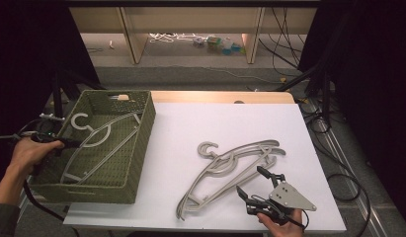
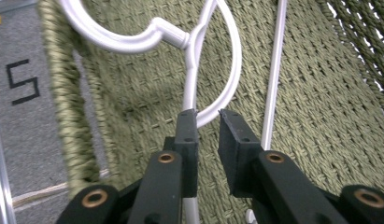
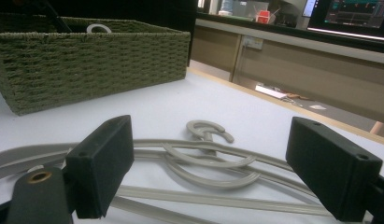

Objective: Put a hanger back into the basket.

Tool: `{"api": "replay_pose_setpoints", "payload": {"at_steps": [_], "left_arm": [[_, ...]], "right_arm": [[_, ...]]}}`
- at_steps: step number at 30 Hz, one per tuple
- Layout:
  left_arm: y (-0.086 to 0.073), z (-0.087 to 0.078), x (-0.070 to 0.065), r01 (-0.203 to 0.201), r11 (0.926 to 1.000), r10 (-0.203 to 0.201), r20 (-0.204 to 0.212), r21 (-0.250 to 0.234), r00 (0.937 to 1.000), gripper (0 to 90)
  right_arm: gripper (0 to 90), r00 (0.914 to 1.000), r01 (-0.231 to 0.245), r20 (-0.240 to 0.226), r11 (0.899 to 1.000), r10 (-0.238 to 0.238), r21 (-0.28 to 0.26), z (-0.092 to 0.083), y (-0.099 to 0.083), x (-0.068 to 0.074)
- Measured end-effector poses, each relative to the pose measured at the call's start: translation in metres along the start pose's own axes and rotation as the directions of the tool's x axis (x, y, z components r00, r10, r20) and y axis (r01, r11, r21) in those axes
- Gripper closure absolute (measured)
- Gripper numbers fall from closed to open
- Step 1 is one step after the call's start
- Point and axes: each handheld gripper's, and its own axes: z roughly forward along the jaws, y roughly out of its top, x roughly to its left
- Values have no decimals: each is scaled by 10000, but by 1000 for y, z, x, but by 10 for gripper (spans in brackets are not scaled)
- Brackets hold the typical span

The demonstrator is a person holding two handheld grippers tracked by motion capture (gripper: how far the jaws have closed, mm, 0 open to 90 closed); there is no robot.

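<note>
A grey hanger lies inside the green woven basket at the table's left. My left gripper reaches over the basket's left wall. In the left gripper view its jaws stand a little apart over the hanger's neck; the gripper is open, and the hanger's arm runs under the left jaw. A few grey hangers lie stacked on the white table. My right gripper sits just in front of them, wide open and holding nothing. The right gripper looks over the hangers towards the basket.
The white tabletop reaches from the basket to the right edge. Past the far edge are the floor, wooden legs and cables. Dark stands flank both sides. Grey floor with a marking lies outside the basket's wall.
</note>
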Motion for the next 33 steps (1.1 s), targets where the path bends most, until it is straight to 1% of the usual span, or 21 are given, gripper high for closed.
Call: {"api": "replay_pose_setpoints", "payload": {"at_steps": [3, 4, 5, 7, 9, 12, 13, 14, 17, 18, 19, 21, 22, 23, 24, 27, 28, 30, 31, 32, 33], "left_arm": [[2, -10, 1, 200, 9994, -202, -78, -277, 9998, 715], [3, -15, -1, 291, 9983, -296, -105, -506, 9995, 696], [4, -20, -3, 358, 9964, -357, 32, -769, 9994, 677], [6, -31, -6, 431, 9930, -414, 179, -1096, 9990, 626], [9, -41, -10, 211, 9928, -185, 223, -1181, 9996, 580], [11, -55, -19, 132, 9880, -78, 353, -1541, 9993, 511], [11, -58, -23, 110, 9858, -37, 436, -1677, 9990, 498], [11, -60, -29, 192, 9828, -99, 511, -1835, 9986, 483], [12, -65, -48, 206, 9735, -41, 725, -2276, 9974, 422], [12, -66, -56, 391, 9658, -158, 926, -2564, 9956, 409], [11, -68, -65, 409, 9602, -106, 1105, -2764, 9938, 395], [11, -69, -78, 346, 9529, 97, 1443, -3014, 9895, 366], [11, -70, -86, 334, 9480, 164, 1531, -3166, 9881, 362], [11, -71, -90, 210, 9483, 313, 1592, -3167, 9868, 355], [11, -71, -97, 197, 9431, 370, 1635, -3320, 9859, 349], [10, -72, -119, 202, 9258, 625, 2057, -3774, 9766, 335], [10, -71, -126, 149, 9220, 749, 2161, -3868, 9735, 333], [8, -70, -137, 103, 9174, 885, 2293, -3978, 9693, 316], [7, -70, -145, 86, 9139, 930, 2299, -4058, 9687, 306], [7, -69, -149, 6, 9135, 1036, 2340, -4068, 9667, 297], [6, -67, -155, -45, 9114, 1156, 2454, -4115, 9625, 295]], "right_arm": [[161, 10000, -15, 4, 10000, 15, -9, 0, 0, 0], [161, 10000, 19, 5, 10000, -19, -28, 0, 0, 0], [161, 10000, 23, -47, 10000, -23, -81, 1, 0, -1], [161, 10000, 18, -91, 9999, -19, -157, 1, 0, -1], [161, 10000, 1, -37, 10000, -1, -38, 1, 0, 0], [161, 10000, -31, -43, 10000, 32, 28, 1, 0, 1], [161, 9998, -189, -98, 9997, 190, 135, 0, 0, 2], [161, 9998, -193, -95, 9997, 195, 143, 0, 0, 2], [161, 9998, -203, -85, 9997, 204, 139, 0, 0, 2], [161, 9999, -138, -55, 9999, 138, 73, 0, 0, 1], [161, 10000, -22, -7, 10000, 22, -10, 1, 0, 0], [160, 10000, 18, -6, 10000, -18, -65, 1, 0, 0], [161, 10000, 8, -45, 9999, -9, -119, 1, 0, 0], [160, 10000, -28, -60, 9999, 28, -101, 1, 0, 0], [160, 10000, -14, -47, 10000, 13, -90, 1, 0, 0], [161, 10000, 5, 15, 10000, -5, -60, 0, 0, 0], [160, 10000, -31, -1, 10000, 31, -37, 0, 0, 0], [160, 10000, -1, 2, 10000, 1, -50, 0, 0, 0], [160, 10000, -1, 3, 10000, 1, -50, 0, 0, 0], [161, 10000, -27, -6, 10000, 27, -39, 0, 0, 0], [160, 10000, -26, -5, 10000, 26, -48, 0, 0, 0]]}}
